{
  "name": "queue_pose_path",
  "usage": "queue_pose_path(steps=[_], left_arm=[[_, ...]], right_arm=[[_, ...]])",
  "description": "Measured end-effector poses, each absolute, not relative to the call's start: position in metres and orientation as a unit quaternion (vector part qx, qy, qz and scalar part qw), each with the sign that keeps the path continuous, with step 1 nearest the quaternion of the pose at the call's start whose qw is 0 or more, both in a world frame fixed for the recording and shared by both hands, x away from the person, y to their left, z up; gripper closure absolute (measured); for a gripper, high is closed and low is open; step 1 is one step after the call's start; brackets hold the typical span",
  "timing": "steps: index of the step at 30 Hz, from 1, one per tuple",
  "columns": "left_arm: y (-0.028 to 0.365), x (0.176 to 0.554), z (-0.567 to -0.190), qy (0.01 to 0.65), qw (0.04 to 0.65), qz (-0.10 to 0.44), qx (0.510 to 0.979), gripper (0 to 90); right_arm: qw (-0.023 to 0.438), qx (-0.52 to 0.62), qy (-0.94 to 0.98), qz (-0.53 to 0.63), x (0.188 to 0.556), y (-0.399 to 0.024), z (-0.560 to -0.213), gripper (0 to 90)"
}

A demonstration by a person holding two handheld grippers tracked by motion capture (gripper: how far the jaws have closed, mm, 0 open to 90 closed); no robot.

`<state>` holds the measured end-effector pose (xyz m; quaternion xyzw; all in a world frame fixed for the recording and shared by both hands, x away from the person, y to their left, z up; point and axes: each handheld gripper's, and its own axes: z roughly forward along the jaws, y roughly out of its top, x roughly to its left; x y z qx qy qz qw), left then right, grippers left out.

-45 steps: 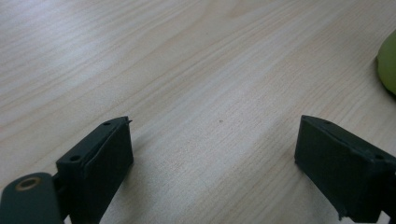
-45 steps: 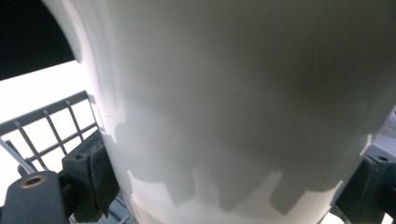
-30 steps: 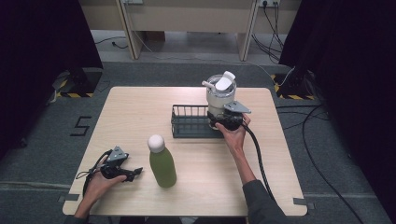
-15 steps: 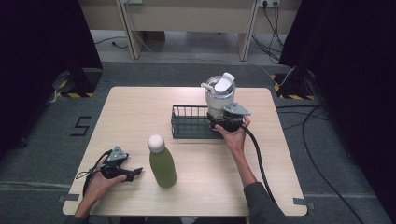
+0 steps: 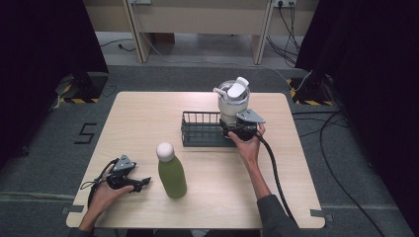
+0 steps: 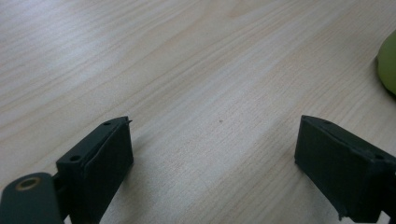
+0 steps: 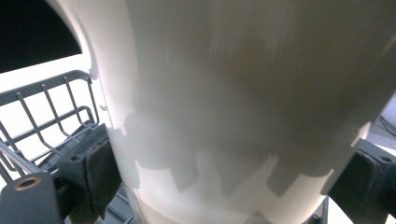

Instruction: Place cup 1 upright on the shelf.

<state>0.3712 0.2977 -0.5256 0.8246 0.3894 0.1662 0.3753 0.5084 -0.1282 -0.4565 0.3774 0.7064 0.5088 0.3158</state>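
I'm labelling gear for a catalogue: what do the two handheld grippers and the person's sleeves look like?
Both the left gripper and the right gripper are black, with blocky rectangular jaws, a grey three-cornered plate on top and a trailing black cable. A dark grey sleeve covers the right forearm.

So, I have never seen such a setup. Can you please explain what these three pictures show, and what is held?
There is no robot here. A person sits at a wooden table and holds a hand tool with two black jaws in each hand.

The high view looks down from above. The two other views come from small cameras that ride on the tools.

On the table are a green bottle with a white cap, and a black wire rack with a white lidded cup at its right end.

The left gripper lies open on the table and holds nothing. The right gripper has its jaws on both sides of the cup. They have just been opening, and I cannot tell whether they press on it.
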Motion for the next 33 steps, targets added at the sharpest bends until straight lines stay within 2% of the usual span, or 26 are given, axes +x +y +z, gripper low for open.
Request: queue_pose_path(steps=[21,28,33], left_arm=[[0.298,0.371,-0.526,0.389,0.375,0.166,0.825,10.5],[0.298,0.371,-0.526,0.389,0.375,0.166,0.825,10.5],[0.298,0.371,-0.526,0.389,0.376,0.166,0.824,10.5]], right_arm=[[0.308,0.383,0.687,0.535,0.499,-0.135,-0.447,9.7],[0.317,0.373,0.688,0.535,0.490,-0.141,-0.441,12.2],[0.308,0.379,0.686,0.540,0.479,-0.152,-0.440,14.6]])
